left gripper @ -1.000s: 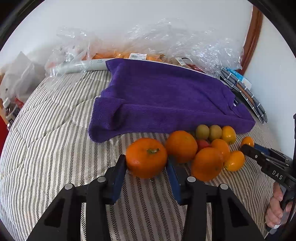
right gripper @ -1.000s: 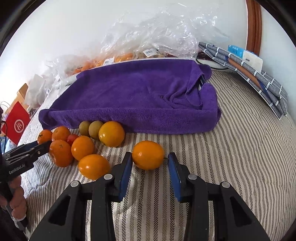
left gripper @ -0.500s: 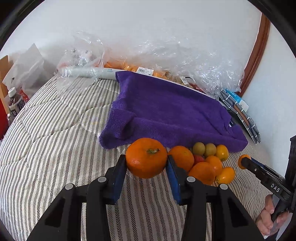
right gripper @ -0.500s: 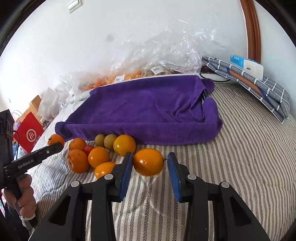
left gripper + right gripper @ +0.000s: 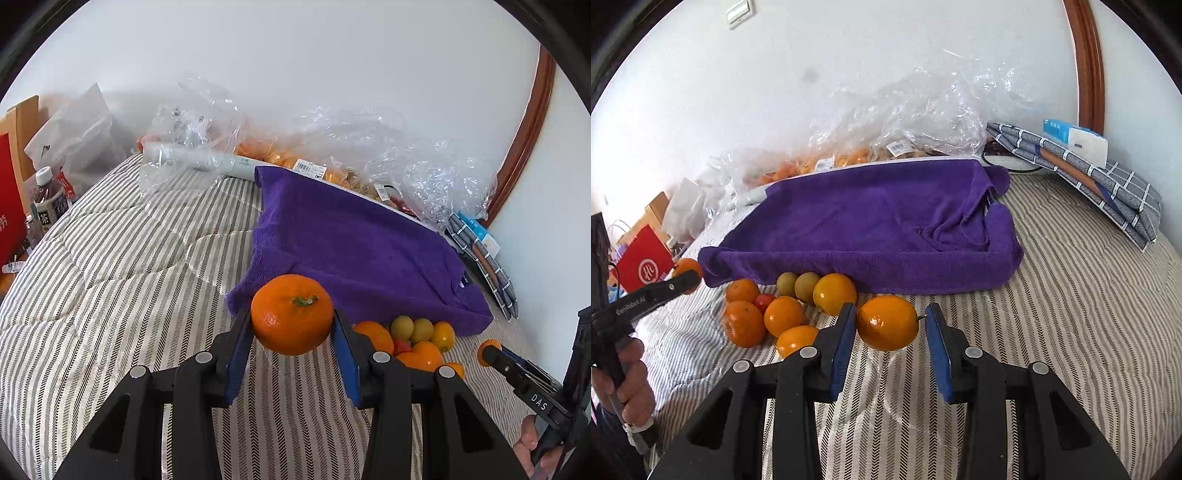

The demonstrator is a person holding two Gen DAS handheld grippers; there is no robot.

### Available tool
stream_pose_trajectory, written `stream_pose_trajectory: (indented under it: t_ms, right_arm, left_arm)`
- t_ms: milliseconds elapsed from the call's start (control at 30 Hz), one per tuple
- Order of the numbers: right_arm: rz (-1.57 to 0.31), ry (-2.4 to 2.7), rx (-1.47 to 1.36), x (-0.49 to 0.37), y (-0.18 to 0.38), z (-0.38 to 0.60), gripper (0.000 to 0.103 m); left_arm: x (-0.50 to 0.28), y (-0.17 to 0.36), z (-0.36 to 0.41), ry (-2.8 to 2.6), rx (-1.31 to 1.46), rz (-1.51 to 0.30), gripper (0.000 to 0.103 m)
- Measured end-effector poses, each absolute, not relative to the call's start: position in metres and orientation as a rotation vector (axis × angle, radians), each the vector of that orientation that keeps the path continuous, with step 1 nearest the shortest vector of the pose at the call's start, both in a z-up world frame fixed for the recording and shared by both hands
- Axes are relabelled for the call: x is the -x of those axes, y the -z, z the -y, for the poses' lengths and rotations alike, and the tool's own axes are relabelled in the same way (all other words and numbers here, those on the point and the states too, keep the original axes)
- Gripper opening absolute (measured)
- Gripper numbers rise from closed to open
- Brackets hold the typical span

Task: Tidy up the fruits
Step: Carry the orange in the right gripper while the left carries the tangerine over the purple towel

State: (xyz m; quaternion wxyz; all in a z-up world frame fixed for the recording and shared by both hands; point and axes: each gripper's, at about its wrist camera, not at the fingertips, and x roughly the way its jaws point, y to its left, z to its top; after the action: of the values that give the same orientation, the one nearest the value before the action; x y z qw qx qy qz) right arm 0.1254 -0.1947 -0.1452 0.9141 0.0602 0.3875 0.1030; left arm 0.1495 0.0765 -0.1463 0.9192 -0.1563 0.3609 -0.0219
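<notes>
Mandarin (image 5: 291, 319), glossy orange with green stem, sits clamped between jaws.

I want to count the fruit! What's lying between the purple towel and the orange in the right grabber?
In the right wrist view, only bare striped bedspread lies between the purple towel and the held orange.

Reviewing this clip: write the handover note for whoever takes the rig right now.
Left gripper: shut on the mandarin, lifted off the bed.
Right gripper: shut on the smaller orange fruit, also lifted.
Fruit pile: on the striped quilt, against the front edge of the purple towel.
Done: two fruits picked; none lies on the towel.
Left: place both, then sort the pile.
</notes>
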Motion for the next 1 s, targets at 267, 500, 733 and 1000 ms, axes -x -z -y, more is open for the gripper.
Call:
stream_pose_trajectory:
  t_ms: [267,500,733,1000]
  right_arm:
    - [-0.755,-0.220,-0.071,-0.137,0.102,0.192,0.038]
    - [-0.732,-0.207,-0.090,-0.180,0.081,0.184,0.038]
    - [-0.733,-0.173,-0.107,-0.225,0.093,0.182,0.038]
    - [-0.830,-0.158,-0.107,-0.243,0.131,0.188,0.038]
  left_arm:
    - [-0.171,0.119,-0.073,0.048,0.361,-0.730,0.040]
    - [-0.218,0.096,-0.062,0.036,0.353,-0.697,0.041]
    - [-0.251,0.121,-0.054,0.014,0.323,-0.729,0.041]
    - [-0.261,0.145,-0.056,0.021,0.336,-0.807,0.041]
